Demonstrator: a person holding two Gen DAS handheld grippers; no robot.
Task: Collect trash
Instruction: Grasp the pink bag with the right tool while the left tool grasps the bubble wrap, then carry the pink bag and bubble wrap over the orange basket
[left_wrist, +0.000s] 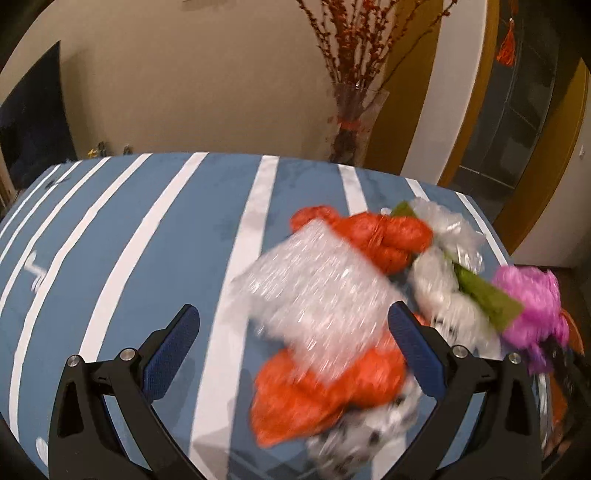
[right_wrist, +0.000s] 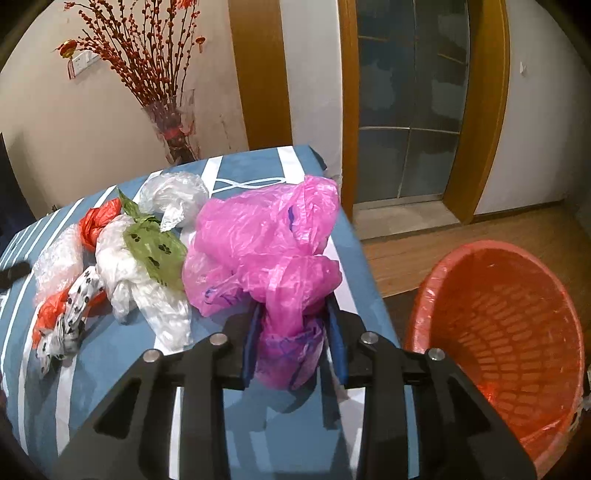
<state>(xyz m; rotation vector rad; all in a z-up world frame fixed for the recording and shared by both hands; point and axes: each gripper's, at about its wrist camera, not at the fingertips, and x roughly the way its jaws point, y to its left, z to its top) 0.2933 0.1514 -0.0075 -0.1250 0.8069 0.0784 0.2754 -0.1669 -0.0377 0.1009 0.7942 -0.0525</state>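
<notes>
Trash lies in a loose pile toward the right end of the table (right_wrist: 110, 354), which has a blue cloth with white stripes. My right gripper (right_wrist: 295, 332) has its fingers clamped on the lower tail of the pink bag (right_wrist: 266, 236); the bag stands up from the pads and spreads wide above them, its long axis going away from me toward the far edge. Beside it on the left I see a white bag with a green piece (right_wrist: 147, 266), one red bag (right_wrist: 99, 221), a sheet of bubble wrap (right_wrist: 59, 258) and a spotted bag (right_wrist: 74, 306).

My left gripper (left_wrist: 293, 321) has its fingers wide apart over the bubble wrap (left_wrist: 317, 288), which is blurred; whether the pads touch it I cannot tell. The sheet's long axis runs diagonally, from near the left pad toward the far right edge.

Off the right edge of the table stands an orange basket (right_wrist: 498, 314), its mouth tilted toward me. The left half of the table is free.
</notes>
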